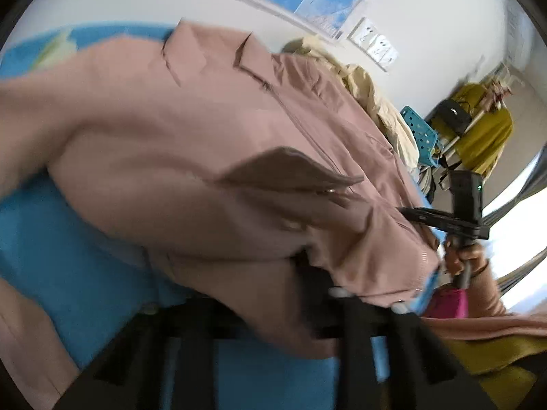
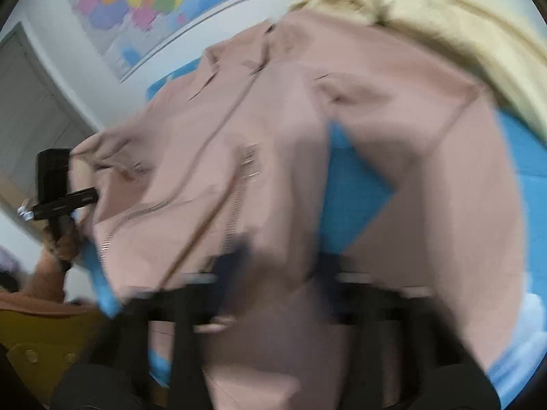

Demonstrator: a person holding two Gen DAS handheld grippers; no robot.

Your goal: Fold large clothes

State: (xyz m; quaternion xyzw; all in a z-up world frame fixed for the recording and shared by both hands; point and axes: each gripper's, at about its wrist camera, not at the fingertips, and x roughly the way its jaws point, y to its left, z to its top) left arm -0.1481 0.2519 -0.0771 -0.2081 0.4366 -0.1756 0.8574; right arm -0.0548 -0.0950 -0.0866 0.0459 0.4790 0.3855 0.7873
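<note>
Pink jacket (image 1: 212, 130) sprawled across a blue work surface (image 1: 61, 266), collar at the far end, zip running down its front toward the near edge. Both views are blurred, so detail is rough.

Left gripper (image 1: 307, 273) sits at the jacket's near hem; cloth is draped over the fingers, and I can't tell if the jaws are clamped on it or just under it. Seen from the right wrist cam, that same tool shows as a black handle at the jacket's left corner, w/ fabric right at its tip.

Right gripper (image 2: 277, 266) is buried in the near hem too, pink cloth bunched over and between the fingers; jaws closed, pinching the jacket as far as the blur allows. In the left view the right hand (image 1: 461, 256) grips its black handle just beside the jacket's right edge.

Surface: blue shows near-left, and as a triangle where a sleeve (image 2: 427, 136) bends away from the body. A cream garment (image 2: 444, 10) is heaped at the far right, touching the pink one.

Room: pale wall w/ a colourful map (image 2: 136, 3) on it, grey door (image 2: 30, 102) far left. Off to the right, a turquoise perforated basket (image 1: 420, 133), and a rack w/ a mustard garment (image 1: 485, 136) hanging.
</note>
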